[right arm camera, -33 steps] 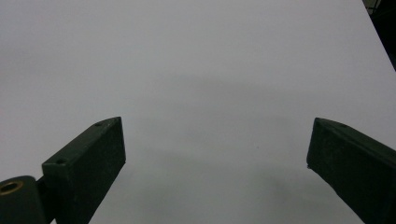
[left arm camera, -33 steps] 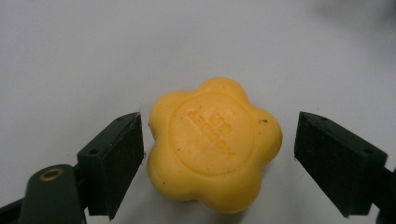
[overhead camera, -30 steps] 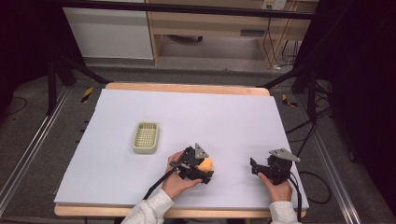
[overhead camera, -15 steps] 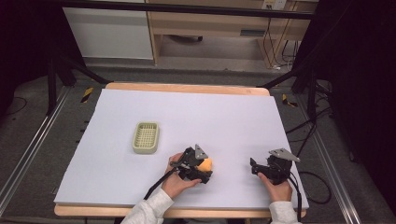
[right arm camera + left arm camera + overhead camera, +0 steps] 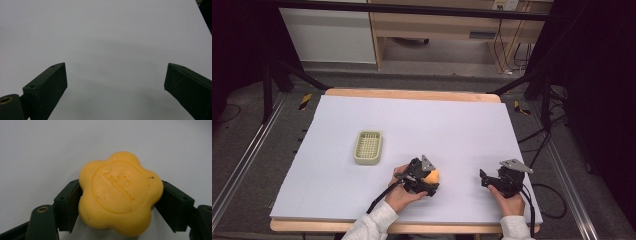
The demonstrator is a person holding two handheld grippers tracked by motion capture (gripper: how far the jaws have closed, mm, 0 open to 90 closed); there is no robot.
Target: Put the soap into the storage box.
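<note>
- The left tongs [image 5: 430,181] sit near the front edge of the table [image 5: 412,120], at about 6 o'clock
- They are squeezed tight on a yellow flower-shaped soap [image 5: 120,192], with one black jaw pressing on each side of it
- The soap has a round ring on top with small raised letters inside, too small to read
- The person's left hand [image 5: 402,192] is wrapped around the left tongs
- The right tongs [image 5: 484,179] are near the front of the table at about 5 o'clock, well apart from the left ones
- Their jaws are spread wide with just bare white table between them
- The person's right hand [image 5: 509,200] holds them from behind
- A small pale green basket [image 5: 368,147] sits on the table at about 8 o'clock, near the left tongs but not touching them
</note>
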